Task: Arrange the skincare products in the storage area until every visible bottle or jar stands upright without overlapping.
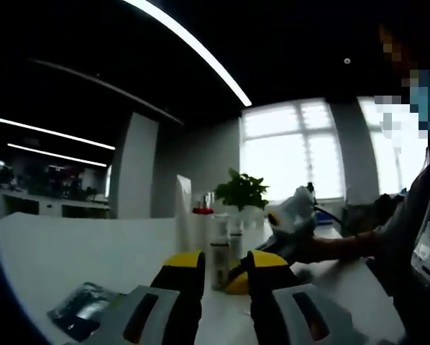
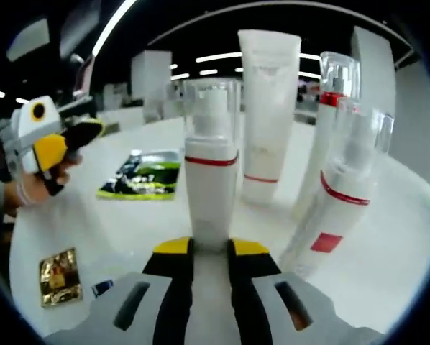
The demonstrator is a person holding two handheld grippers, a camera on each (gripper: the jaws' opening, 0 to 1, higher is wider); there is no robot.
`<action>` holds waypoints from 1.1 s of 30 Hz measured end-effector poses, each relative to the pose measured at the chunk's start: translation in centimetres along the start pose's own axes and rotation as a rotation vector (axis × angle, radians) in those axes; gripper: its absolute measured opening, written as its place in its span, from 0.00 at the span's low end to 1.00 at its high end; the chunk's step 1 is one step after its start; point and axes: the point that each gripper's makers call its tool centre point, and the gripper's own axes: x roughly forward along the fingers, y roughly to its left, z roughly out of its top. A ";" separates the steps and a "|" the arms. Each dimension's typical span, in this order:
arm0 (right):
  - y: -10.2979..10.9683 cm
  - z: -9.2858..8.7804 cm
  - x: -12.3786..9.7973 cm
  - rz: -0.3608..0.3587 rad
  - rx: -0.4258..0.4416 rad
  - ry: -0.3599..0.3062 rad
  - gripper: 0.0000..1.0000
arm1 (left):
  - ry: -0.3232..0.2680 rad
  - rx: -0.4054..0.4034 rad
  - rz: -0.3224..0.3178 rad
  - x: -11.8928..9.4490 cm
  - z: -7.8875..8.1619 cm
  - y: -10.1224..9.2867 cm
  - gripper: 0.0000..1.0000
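Your left gripper view's dim, backlit by the window (image 1: pixel 294 147) w/ glare; right's brighter, edges bent, slightly soft.

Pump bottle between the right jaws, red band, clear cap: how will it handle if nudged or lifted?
The pump bottle is tall on a narrow base, so it probably tips easily if pushed near the top. Its smooth white plastic may slip in the right gripper. The clear cap might pop off if gripped there.
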 end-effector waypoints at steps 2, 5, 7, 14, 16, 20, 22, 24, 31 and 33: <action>-0.1 0.0 0.0 -0.006 -0.004 0.001 0.16 | 0.001 -0.006 0.000 0.0 0.0 0.1 0.24; -0.2 0.0 0.0 -0.015 0.005 -0.006 0.16 | -0.001 -0.009 0.002 -0.1 0.1 0.1 0.24; -0.4 0.0 0.0 -0.024 0.009 -0.008 0.16 | -0.001 -0.010 0.003 -0.1 0.1 0.1 0.24; -1.0 -0.1 -0.1 -0.051 0.009 0.003 0.16 | 0.001 -0.010 -0.002 -0.1 0.1 0.0 0.24; -1.2 -0.2 -0.2 -0.061 0.007 0.006 0.16 | 0.000 -0.007 -0.002 -0.1 0.2 -0.1 0.24; -1.0 -0.1 -0.2 -0.048 0.005 0.003 0.16 | 0.000 -0.010 -0.003 -0.1 0.3 -0.1 0.24; -1.0 0.0 -0.2 -0.037 -0.002 0.000 0.18 | -0.001 -0.016 -0.008 -0.1 0.3 -0.1 0.24; -1.0 0.1 -0.2 -0.030 -0.019 -0.001 0.32 | -0.003 -0.019 -0.008 -0.1 0.4 -0.1 0.24; 0.5 0.9 -0.7 0.052 -0.003 -0.019 0.49 | -0.039 -0.046 0.029 -0.6 1.3 1.1 0.25; 1.0 1.0 -0.9 0.073 0.007 -0.021 0.51 | -0.046 -0.059 0.038 -0.7 1.4 1.3 0.25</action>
